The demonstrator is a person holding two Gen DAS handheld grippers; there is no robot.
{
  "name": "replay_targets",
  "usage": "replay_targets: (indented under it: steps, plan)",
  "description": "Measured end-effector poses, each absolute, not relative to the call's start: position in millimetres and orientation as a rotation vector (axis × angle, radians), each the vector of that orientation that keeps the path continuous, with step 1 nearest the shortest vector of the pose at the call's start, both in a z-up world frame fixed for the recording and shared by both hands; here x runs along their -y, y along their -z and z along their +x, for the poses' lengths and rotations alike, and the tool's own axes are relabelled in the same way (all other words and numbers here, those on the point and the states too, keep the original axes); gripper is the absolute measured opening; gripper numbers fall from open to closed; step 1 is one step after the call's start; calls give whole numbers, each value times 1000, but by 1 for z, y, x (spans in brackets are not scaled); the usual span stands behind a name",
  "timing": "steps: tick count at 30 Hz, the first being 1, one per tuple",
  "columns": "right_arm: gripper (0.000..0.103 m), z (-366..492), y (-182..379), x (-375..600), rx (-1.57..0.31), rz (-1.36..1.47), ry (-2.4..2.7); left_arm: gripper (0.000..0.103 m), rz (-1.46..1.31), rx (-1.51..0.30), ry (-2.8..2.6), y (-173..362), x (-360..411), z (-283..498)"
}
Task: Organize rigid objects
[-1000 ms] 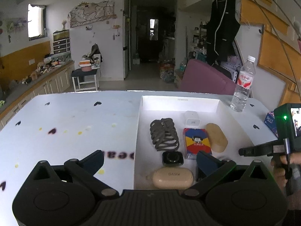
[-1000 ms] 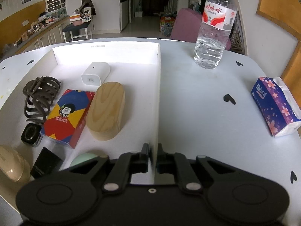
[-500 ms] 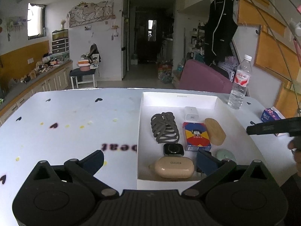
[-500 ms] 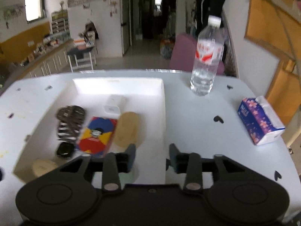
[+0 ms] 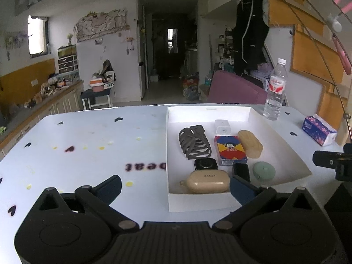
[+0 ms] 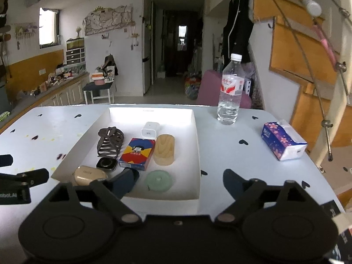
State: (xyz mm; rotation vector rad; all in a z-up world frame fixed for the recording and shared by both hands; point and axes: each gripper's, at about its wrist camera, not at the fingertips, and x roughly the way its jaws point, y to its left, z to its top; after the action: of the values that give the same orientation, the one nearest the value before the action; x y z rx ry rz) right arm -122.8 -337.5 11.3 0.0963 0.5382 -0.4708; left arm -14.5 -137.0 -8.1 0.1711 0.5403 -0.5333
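Note:
A white tray (image 5: 294,154) (image 6: 197,154) on the table holds several objects: a dark hair claw (image 5: 194,142), a white charger (image 5: 222,126), a colourful card box (image 5: 230,149), a wooden block (image 5: 250,143), a smartwatch (image 5: 205,164), a beige earbud case (image 5: 208,181), a small black box (image 5: 241,171) and a green round case (image 5: 264,170) (image 6: 159,180). My left gripper (image 5: 176,187) is open and empty, above the table before the tray's near edge. My right gripper (image 6: 181,181) is open and empty, before the tray's near right corner.
A water bottle (image 6: 230,92) stands behind the tray on the right. A tissue pack (image 6: 282,140) lies near the table's right edge. The white table (image 5: 88,145) has small heart marks and coloured dots. A purple chair (image 5: 233,90) stands behind it.
My right gripper opened from shut and drew back and up from the tray's right wall. The green round case now lies in the tray. My left gripper also drew back.

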Motion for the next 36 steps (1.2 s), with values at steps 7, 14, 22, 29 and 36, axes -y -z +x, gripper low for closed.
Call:
replay_targets:
  steps: [7,14,22,29,36]
  plan:
    - [103,-140,-1,323,-527,76,482,103,180,-547,544,14,135,-21]
    - [103,-147,6,315,-540,71,503,103,192,-542,559,18,134,-28]
    - [103,-147,5,314,-545,71,526,103,174,-536,548,18,127,-27]
    - [103,-146,5,314,-548,75,530,103,171,-535,547,18,126,-26]
    - [103,-146,4,313,-547,74,528,103,171,-536,547,18,126,-26]
